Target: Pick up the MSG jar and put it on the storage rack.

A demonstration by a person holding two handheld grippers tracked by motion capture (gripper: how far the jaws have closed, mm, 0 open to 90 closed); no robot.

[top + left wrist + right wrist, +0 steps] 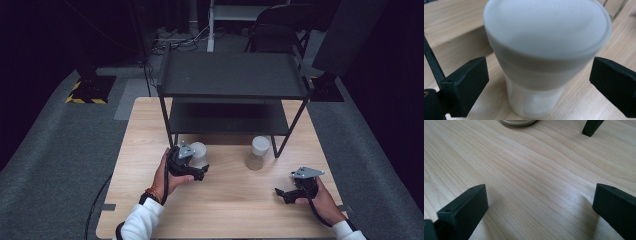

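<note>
The left claw [196, 167] is positioned at the near left jar [198, 154], a translucent container with a wide white lid. The jar stands upright on the desk [220, 205], just in front of the left front leg of the black two-tier shelf rack [231, 80]. In the left gripper view, the jar [541, 57] sits directly between the two black jaws, its lid level with and above the pads [467, 85]. The jaws stand wide apart, one on each side of the jar. A visible gap remains between each pad and the jar wall, so the left claw is spread around the jar and is not clamped on it. The person's left hand [167, 177] holds the gripper body from the near side.

A second jar [258, 152] of the same type stands upright to the right, near the rack's right front leg and well apart from the first jar.

The right claw [282, 194] lies low over the desk near the right front corner, well apart from both jars, held by the right hand [320, 200]. In the right gripper view, its jaws stand wide apart with bare wood grain between them; it holds nothing. At the top edge of that view, the base of a jar [518, 122] and a rack leg [592, 127] are visible farther off.
</note>
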